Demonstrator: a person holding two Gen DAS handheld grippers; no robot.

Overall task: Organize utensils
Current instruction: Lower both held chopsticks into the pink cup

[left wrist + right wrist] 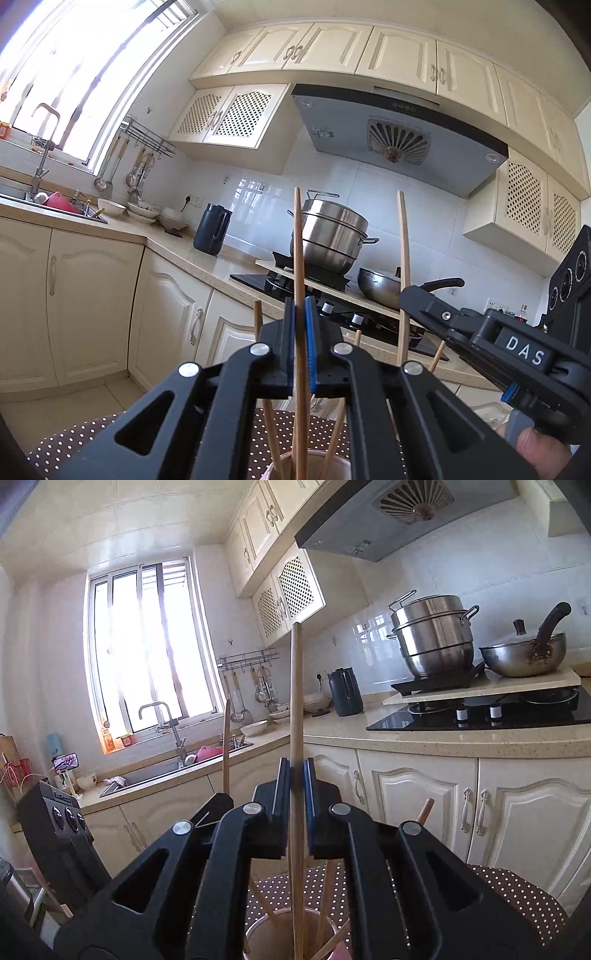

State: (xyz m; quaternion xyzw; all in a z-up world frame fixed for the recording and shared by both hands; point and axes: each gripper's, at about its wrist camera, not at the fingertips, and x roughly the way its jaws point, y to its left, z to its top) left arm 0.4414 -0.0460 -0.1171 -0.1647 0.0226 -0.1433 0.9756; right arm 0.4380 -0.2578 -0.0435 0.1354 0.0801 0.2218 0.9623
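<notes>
Left tongs [300,321] pinch one upright chopstick [297,236], its lower end in the cup [343,466] at bottom centre. Right tongs [295,786] pinch another chopstick [296,686] above the same cup, apparently. Next: lower both, then release.

pink cup [258,941] cut off below, chopstick [295,886] ends hidden inside

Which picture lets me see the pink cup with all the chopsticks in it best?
The right wrist view. There the cup shows its round rim and inside, with chopsticks leaning in it, below the right gripper. In the left wrist view only a bit of the cup's rim peeks out at the bottom edge.
</notes>
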